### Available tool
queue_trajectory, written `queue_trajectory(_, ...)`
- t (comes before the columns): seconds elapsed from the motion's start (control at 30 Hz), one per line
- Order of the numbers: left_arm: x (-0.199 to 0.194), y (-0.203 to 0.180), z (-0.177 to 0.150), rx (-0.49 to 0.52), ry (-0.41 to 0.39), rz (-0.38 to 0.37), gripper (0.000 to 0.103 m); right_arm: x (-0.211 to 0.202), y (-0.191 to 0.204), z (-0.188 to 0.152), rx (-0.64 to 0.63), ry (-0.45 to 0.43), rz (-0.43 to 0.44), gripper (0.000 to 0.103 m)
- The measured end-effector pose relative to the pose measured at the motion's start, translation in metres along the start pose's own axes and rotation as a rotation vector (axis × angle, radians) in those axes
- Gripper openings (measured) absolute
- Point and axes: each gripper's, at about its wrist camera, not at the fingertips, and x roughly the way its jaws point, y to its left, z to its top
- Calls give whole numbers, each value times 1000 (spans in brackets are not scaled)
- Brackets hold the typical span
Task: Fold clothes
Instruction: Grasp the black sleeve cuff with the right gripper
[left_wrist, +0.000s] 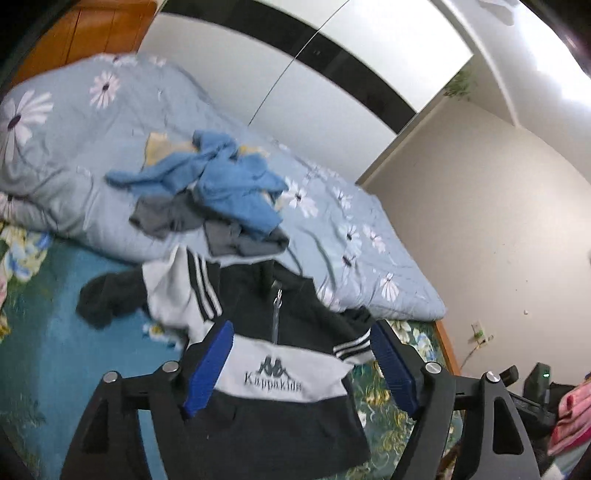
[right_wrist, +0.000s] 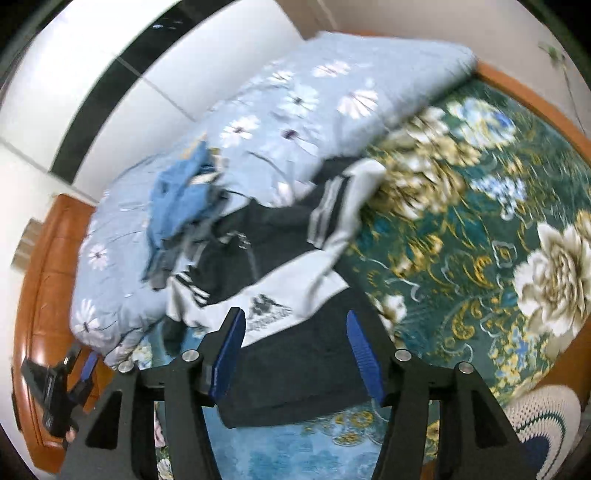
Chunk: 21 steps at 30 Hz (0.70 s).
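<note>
The black-and-white zip jacket (left_wrist: 273, 369) lies on the floral bedspread (left_wrist: 55, 369), its collar toward the light-blue daisy quilt (left_wrist: 110, 122). The left gripper (left_wrist: 301, 354) is spread wide above the jacket's white logo band, holding nothing. The right gripper (right_wrist: 295, 350) is also spread wide, over the black hem, empty. Crumpled blue and grey garments (left_wrist: 221, 192) rest on the quilt.
</note>
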Motion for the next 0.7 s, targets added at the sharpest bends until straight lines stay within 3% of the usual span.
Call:
queue_trajectory(0.1, 2, -11, -1, 59, 10, -22, 86, -7, 7, -6, -3, -12, 25, 60)
queue_trajectory(0.17, 9, -18, -3, 95, 47, -23, 86, -9, 8, -9, 15, -17, 43, 70)
queue_trajectory(0.23, 17, -16, -6, 65, 99, -27, 86, -11, 6, -12, 28, -22, 52, 70)
queue_trajectory(0.37, 17, -22, -11, 57, 116, 19, 86, -14, -4, -12, 66, -38, 83, 70)
queue_trajectory(0.47, 19, -31, -12, 58, 117, 57, 92, -6, -21, -2, 116, -32, 118, 70)
queue_trajectory(0.7, 27, -56, -14, 21, 82, 207, 93, 33, -65, 45, 158, 21, 195, 70)
